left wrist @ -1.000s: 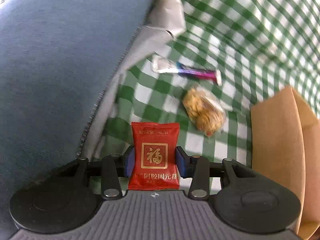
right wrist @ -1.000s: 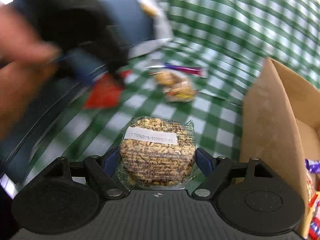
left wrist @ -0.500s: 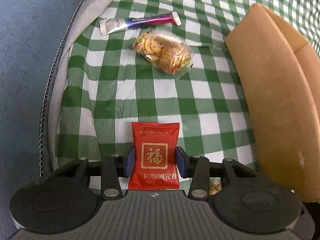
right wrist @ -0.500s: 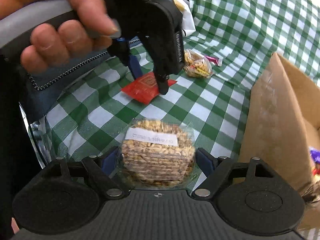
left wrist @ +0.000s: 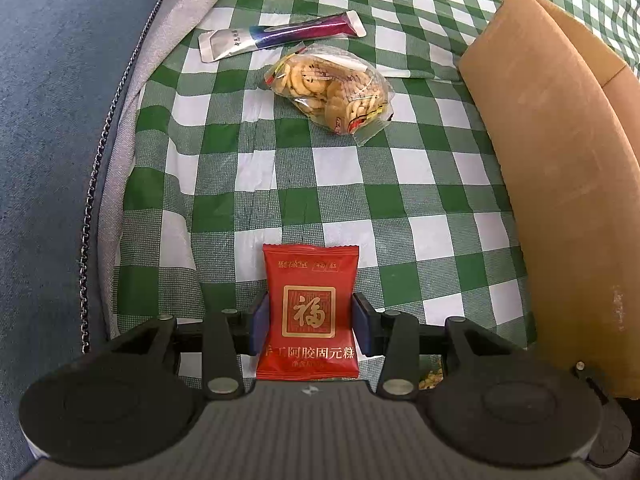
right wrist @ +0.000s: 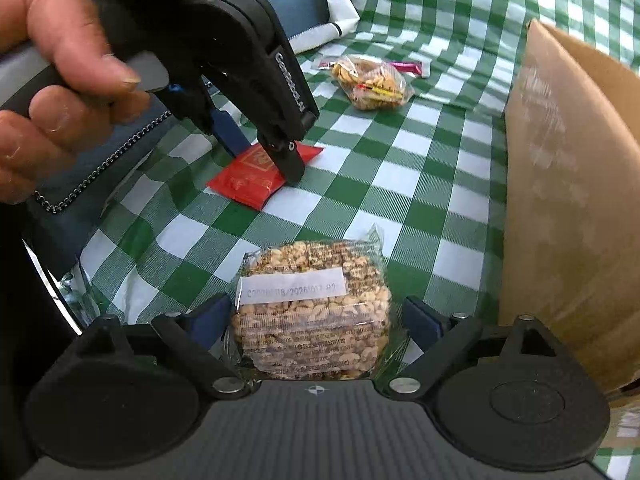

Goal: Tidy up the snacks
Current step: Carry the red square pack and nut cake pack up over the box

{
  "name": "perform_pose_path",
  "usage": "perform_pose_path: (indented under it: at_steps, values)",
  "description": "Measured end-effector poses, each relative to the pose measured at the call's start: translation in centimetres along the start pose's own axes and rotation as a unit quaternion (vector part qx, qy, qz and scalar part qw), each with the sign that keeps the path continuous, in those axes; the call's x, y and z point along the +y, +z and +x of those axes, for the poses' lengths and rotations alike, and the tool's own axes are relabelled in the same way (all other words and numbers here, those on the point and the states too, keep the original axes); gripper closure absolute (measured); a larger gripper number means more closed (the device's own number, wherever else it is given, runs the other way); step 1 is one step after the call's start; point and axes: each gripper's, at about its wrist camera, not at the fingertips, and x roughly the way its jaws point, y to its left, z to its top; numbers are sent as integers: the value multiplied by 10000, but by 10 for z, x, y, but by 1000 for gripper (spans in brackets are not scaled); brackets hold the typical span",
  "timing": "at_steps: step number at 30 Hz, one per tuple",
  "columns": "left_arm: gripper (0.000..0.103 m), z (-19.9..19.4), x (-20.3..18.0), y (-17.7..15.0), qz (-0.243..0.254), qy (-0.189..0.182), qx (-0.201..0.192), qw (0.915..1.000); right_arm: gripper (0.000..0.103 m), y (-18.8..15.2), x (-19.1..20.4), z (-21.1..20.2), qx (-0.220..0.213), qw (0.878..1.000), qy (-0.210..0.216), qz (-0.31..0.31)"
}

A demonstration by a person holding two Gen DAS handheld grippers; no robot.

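My left gripper (left wrist: 308, 322) is shut on a red snack packet (left wrist: 310, 312) with gold characters, low over the green checked cloth; from the right wrist view the same gripper (right wrist: 262, 160) pins the packet (right wrist: 256, 178) near the cloth. My right gripper (right wrist: 316, 322) is shut on a clear-wrapped round peanut cake (right wrist: 312, 312). A clear bag of small biscuits (left wrist: 332, 88) and a purple-and-white stick sachet (left wrist: 280, 38) lie further off. A cardboard box (left wrist: 560, 160) stands to the right.
A blue cushion (left wrist: 52, 120) with a chain trim borders the cloth on the left. The box wall (right wrist: 572, 200) is close on the right of my right gripper, with some packets inside at its lower edge. A person's hand (right wrist: 48, 68) holds the left gripper.
My left gripper swung from the blue cushion over to the cloth and came lower, the red packet still held. My right gripper kept the peanut cake and shifted slightly.
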Motion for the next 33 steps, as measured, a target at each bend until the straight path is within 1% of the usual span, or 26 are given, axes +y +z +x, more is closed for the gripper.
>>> perform_pose_path:
  at_steps: [6,9,11,13,15,19,23,25,27,30,33]
  values:
    - [56,-4,-2,-1,54,-1,-86,9999,17,-1,0,-4,-41,10000,10,20]
    - [56,-8,-1,-2,11,18,-207,9998,19,0,2,-11,-188,9998,-80,-29]
    - [56,-17,1,-1,-86,90,-458,9989,20,3,3,-19,-292,9995,-105,-27]
    - [56,-29,5,-1,-216,228,-807,9962,20,8,5,-32,-453,9989,-63,-24]
    - [56,-42,11,-2,-400,350,-1144,9920,20,13,9,-48,-661,9977,-33,-120]
    - [56,-63,20,-3,-725,580,-1724,9806,20,28,15,-87,-1175,9925,-54,-319]
    - [56,-82,18,-4,-843,641,-2187,9700,20,36,2,-133,-1762,9833,-167,-425]
    - [56,-90,14,-6,-868,644,-2407,9646,20,35,-10,-153,-2089,9758,-302,-563]
    - [56,-97,10,-5,-927,616,-2611,9589,20,29,-35,-179,-2335,9686,-499,-689]
    - [56,-103,-2,-6,-1005,625,-2876,9504,20,18,-67,-195,-2391,9659,-758,-637]
    - [56,-107,-18,-5,-978,622,-3080,9443,20,9,-94,-202,-2417,9657,-907,-286]
